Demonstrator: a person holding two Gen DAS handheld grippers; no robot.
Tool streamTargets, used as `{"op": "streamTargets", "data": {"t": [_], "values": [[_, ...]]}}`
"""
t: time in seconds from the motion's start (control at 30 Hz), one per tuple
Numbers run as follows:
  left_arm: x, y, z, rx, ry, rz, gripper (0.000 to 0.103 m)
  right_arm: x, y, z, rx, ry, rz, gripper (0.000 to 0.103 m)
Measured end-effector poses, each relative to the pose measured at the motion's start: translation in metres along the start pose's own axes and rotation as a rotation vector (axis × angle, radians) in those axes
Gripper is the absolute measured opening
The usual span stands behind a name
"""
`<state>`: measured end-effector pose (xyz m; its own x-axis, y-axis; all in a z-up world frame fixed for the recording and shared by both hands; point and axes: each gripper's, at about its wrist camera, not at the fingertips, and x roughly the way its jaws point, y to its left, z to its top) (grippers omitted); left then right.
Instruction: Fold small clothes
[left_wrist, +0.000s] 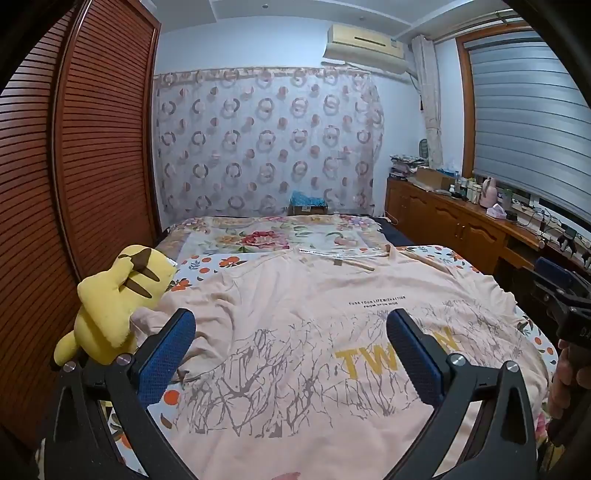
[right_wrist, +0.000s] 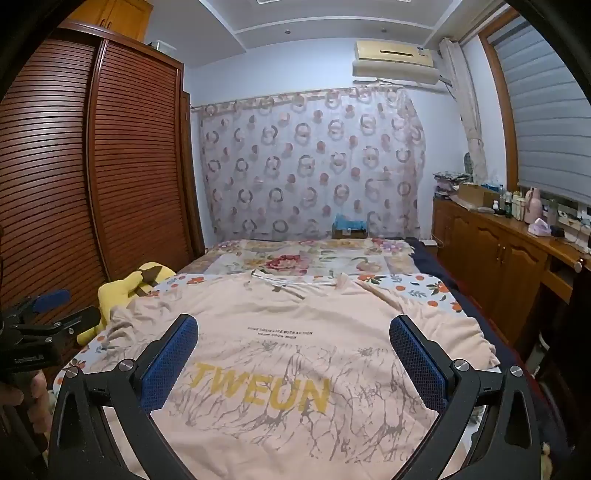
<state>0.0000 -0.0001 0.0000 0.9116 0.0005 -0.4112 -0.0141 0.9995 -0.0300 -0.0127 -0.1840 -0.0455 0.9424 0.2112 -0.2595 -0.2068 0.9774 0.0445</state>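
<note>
Shirt (left_wrist: 314, 332) lies spread flat on the bed (left_wrist: 424, 254), collar at the far end, its left sleeve apparently rumpled beside the plush (left_wrist: 114, 306). Your left gripper (left_wrist: 291, 354) and right gripper (right_wrist: 293, 358) hover over its near half, both wide open and empty.

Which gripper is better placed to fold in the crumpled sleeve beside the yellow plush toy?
Probably the left gripper: its open jaws sit nearest the crumpled sleeve by the plush toy.

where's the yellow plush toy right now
The yellow plush toy sits at the bed's left edge, beside the brown slatted wardrobe, touching the left sleeve of the pink T-shirt; both views show it left.
</note>
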Motion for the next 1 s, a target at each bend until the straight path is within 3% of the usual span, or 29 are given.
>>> {"op": "streamTargets", "data": {"t": [1.0], "values": [[-0.0004, -0.0006, -0.0001, 0.009, -0.007, 0.005, 0.103, 0.0011, -0.001, -0.0014, 0.004, 0.002, 0.003, 0.103]]}}
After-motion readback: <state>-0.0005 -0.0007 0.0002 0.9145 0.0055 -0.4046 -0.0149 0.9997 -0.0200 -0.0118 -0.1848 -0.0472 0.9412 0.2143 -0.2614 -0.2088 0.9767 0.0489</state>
